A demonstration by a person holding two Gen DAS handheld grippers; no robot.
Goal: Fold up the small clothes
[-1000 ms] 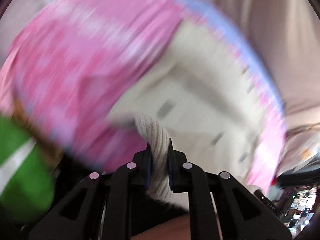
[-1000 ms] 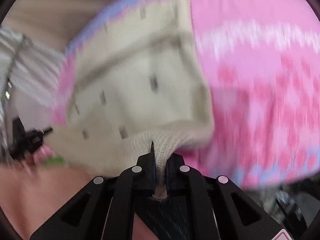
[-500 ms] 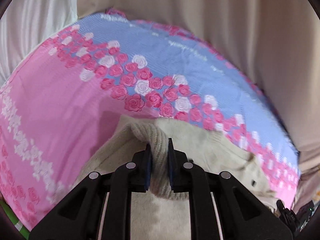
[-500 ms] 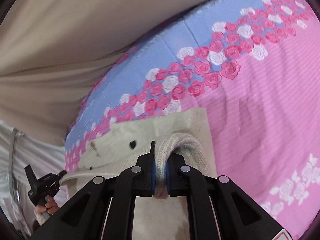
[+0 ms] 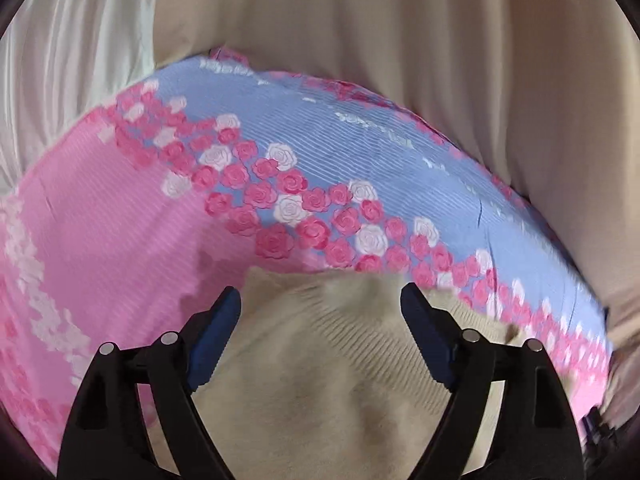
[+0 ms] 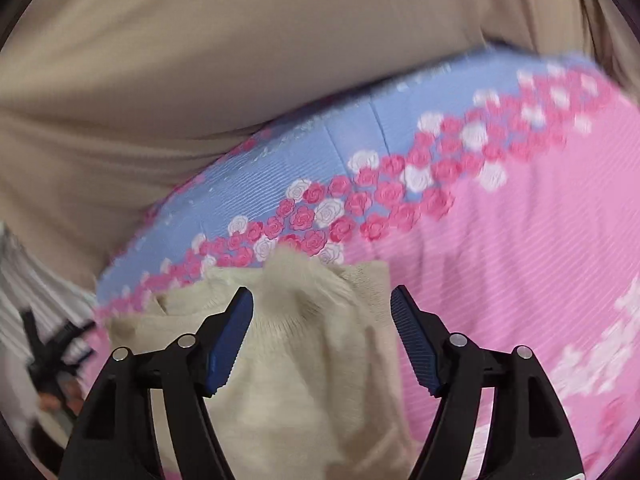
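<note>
- The cream knit garment [image 5: 320, 360] lies on a bed sheet [image 5: 120, 240] printed pink and blue with a band of roses. Its far edge, a bunched ribbed hem, sits just short of the rose band in both wrist views.
- In the right wrist view the garment [image 6: 300, 340] ends in a straight side edge at picture-right; beyond it the pink sheet [image 6: 500, 260] is bare and gives open room.
- In the left wrist view bare pink sheet lies at picture-left of the garment.
- The far edge of the bed meets a beige curtain [image 5: 400, 60]; a paler, whitish drape [image 5: 60, 60] hangs at picture-left of it. Room beyond the bed edge is closed off by this cloth.
- Left hand-held gripper [image 5: 320, 304]: jaws have just been opening and now stand wide. The knit hem lies between them but the blue pads [image 5: 224, 316] are clear of it; nothing is held.
- Right hand-held gripper [image 6: 320, 304]: jaws have just been opening and stand wide, the raised fold of knit between the pads [image 6: 236, 320] without contact.
- Both grippers point steeply down at the garment's far edge.
- A dark object at the lower left of the right wrist view is blurred; cannot tell what it is.
</note>
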